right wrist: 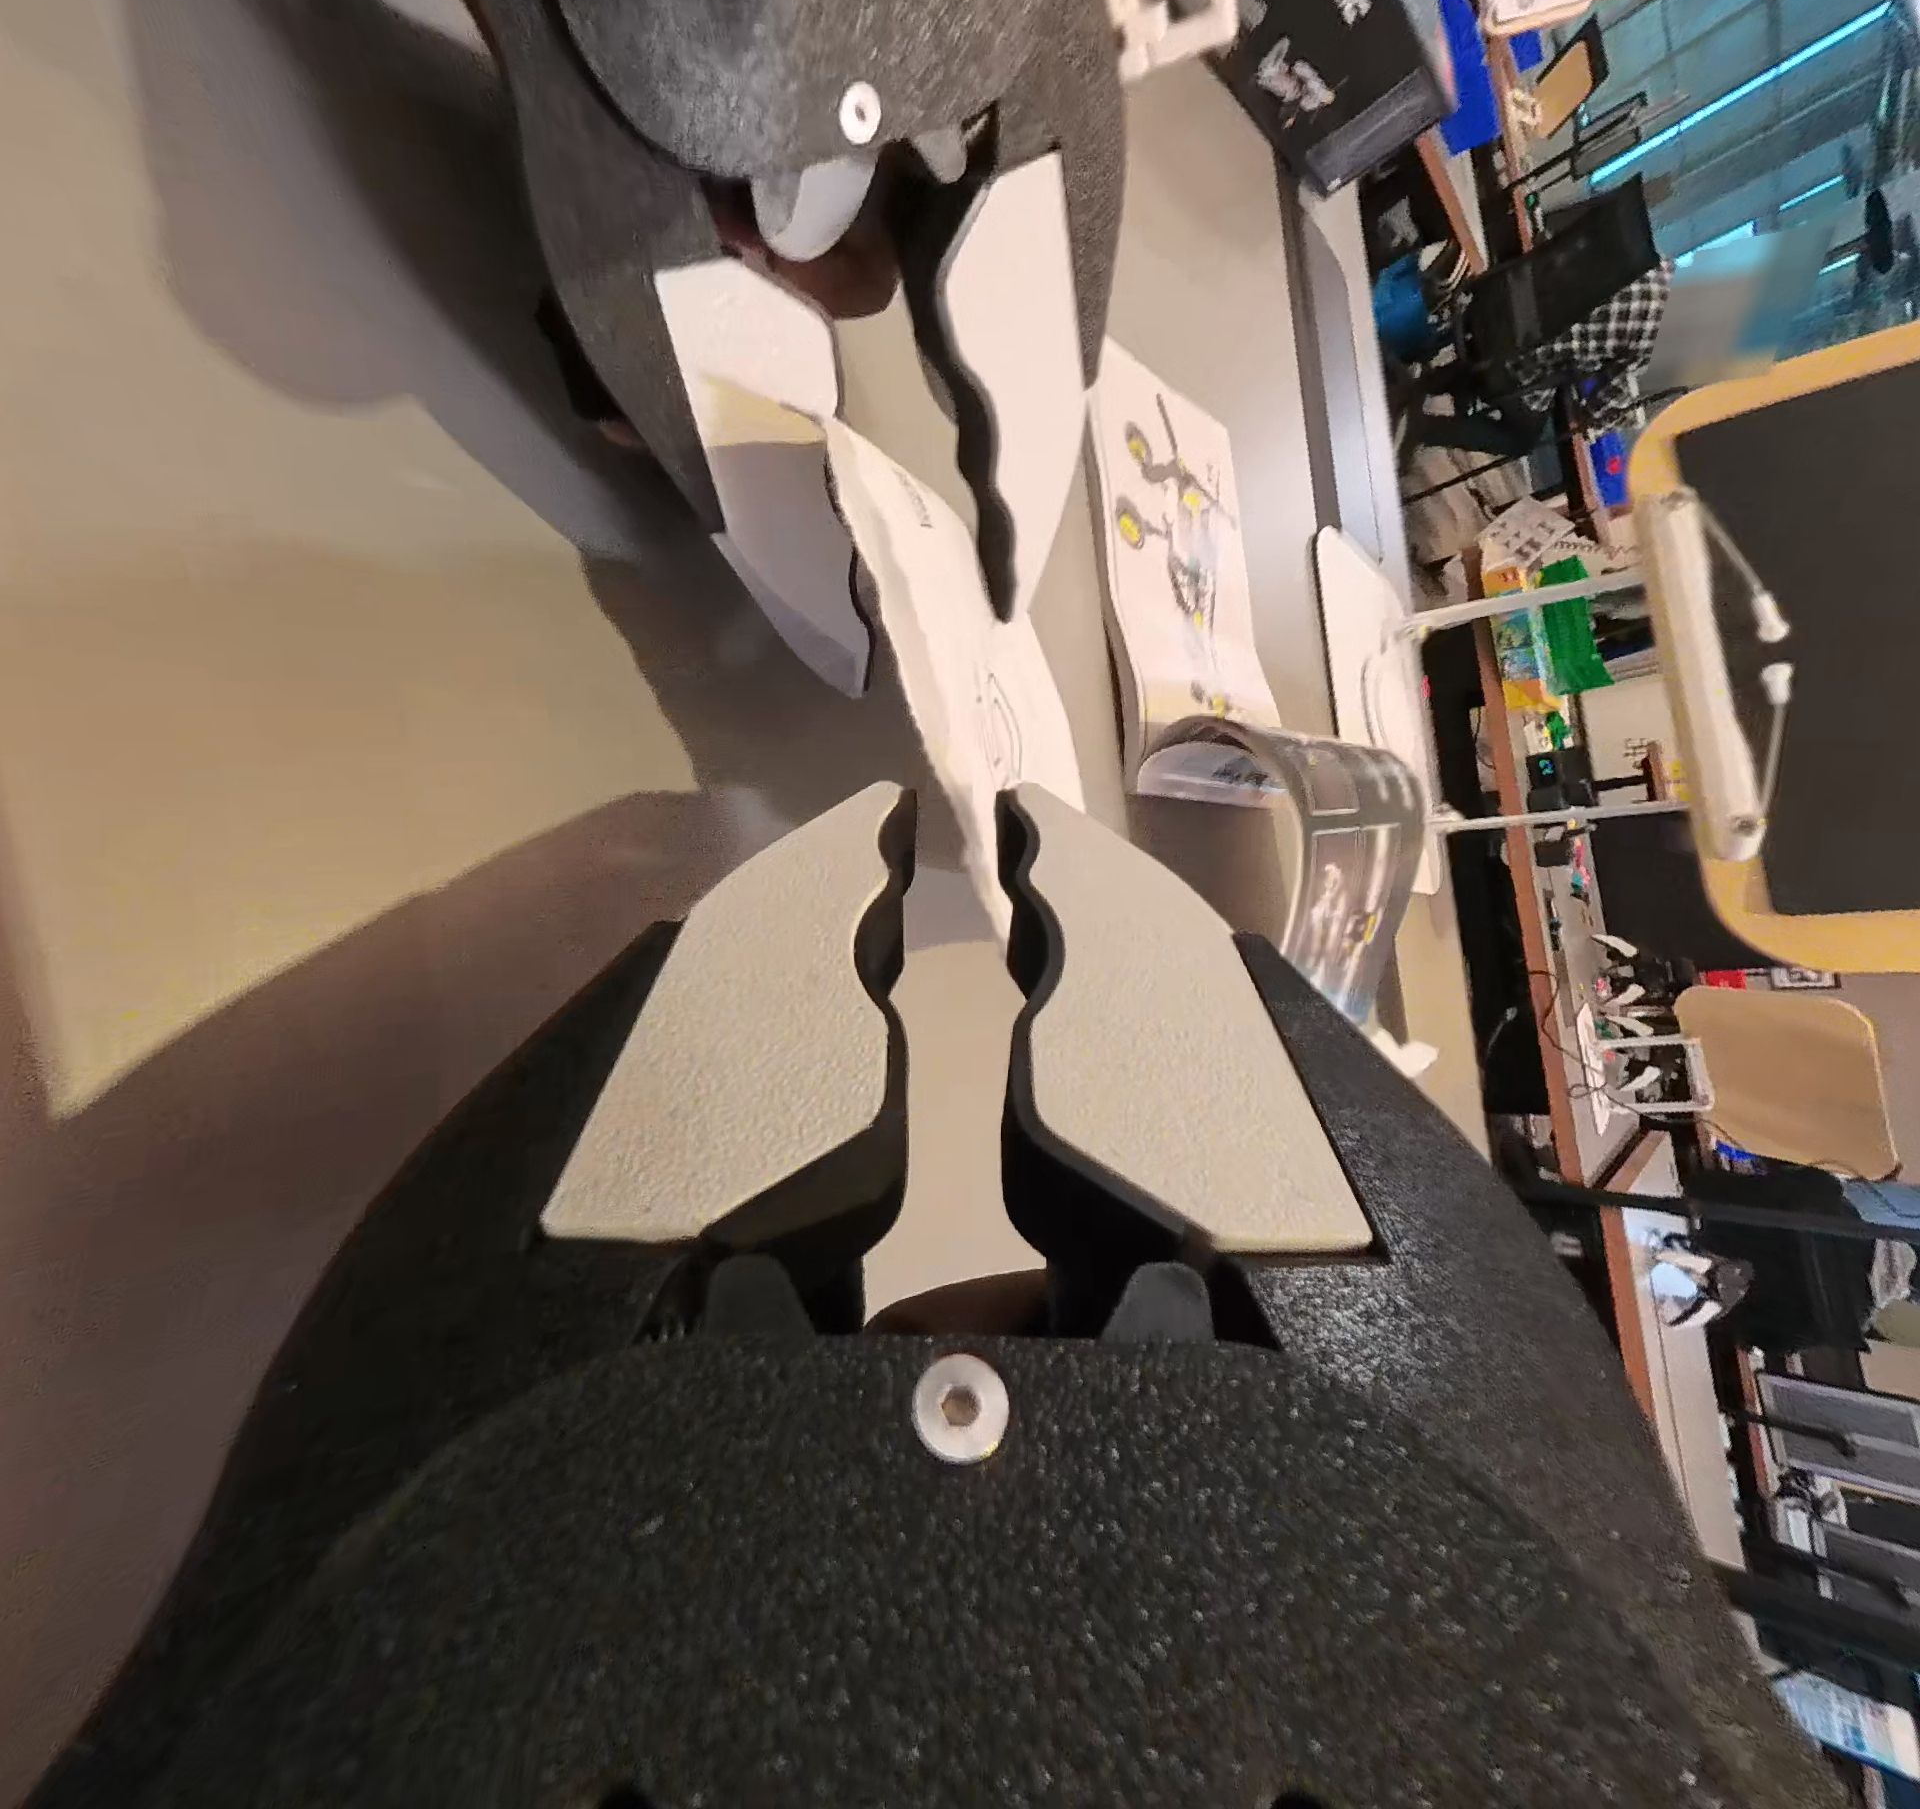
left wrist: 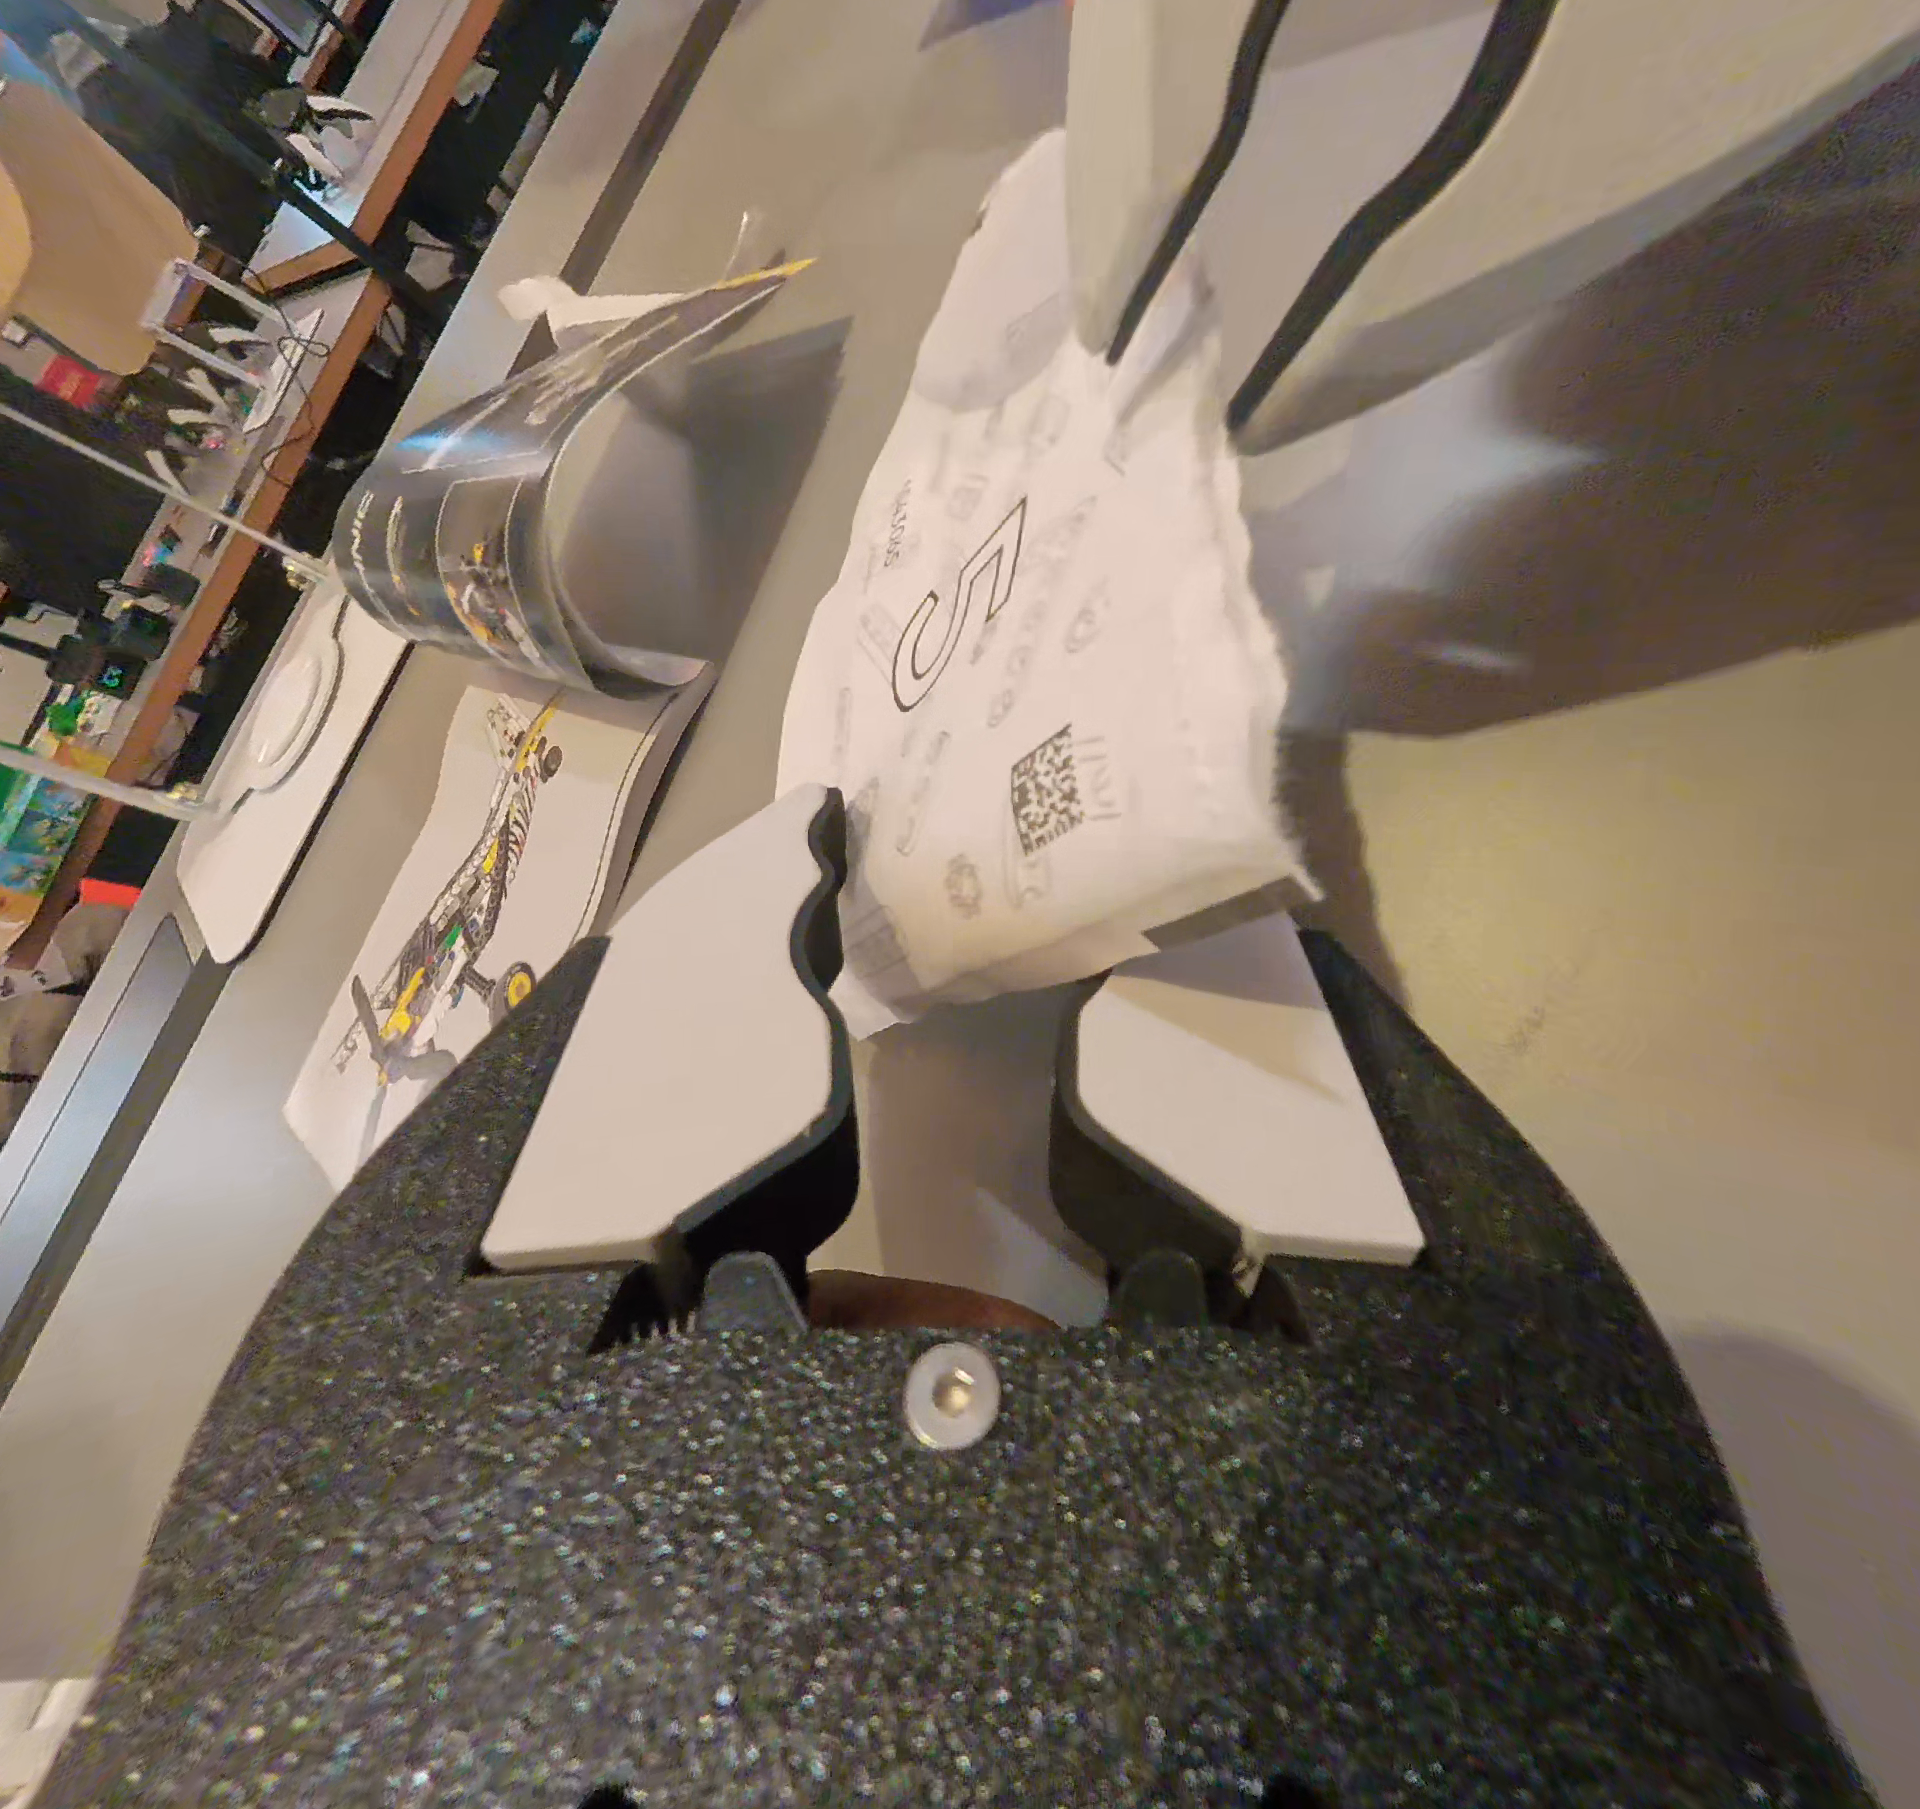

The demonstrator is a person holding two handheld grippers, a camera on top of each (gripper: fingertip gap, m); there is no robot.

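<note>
A white paper bag (left wrist: 1039, 637) printed with a large numeral and a square code hangs in the air above the grey table (left wrist: 1579, 1053). My left gripper (left wrist: 1060, 866) is shut on its near end: the left pad (left wrist: 821, 886) presses its side, and the other finger is hidden under the bag. The right wrist view shows the left gripper (right wrist: 930, 642) with the bag (right wrist: 961, 710) between its fingers. My right gripper (right wrist: 956, 809) is open. The bag's thin far edge runs between its fingers and lies against the right pad (right wrist: 1029, 886); the left pad stands clear of it. The right gripper also shows in the left wrist view (left wrist: 1179, 388).
An open instruction booklet (left wrist: 457, 886) with an aircraft picture lies on the table beside the bag, one dark page curled up (left wrist: 488, 533). A white mat (left wrist: 281, 772) lies beyond it. A black box (right wrist: 1340, 14) and a chair (right wrist: 1808, 616) stand farther off. Tip to tip, the grippers are about 7 cm apart.
</note>
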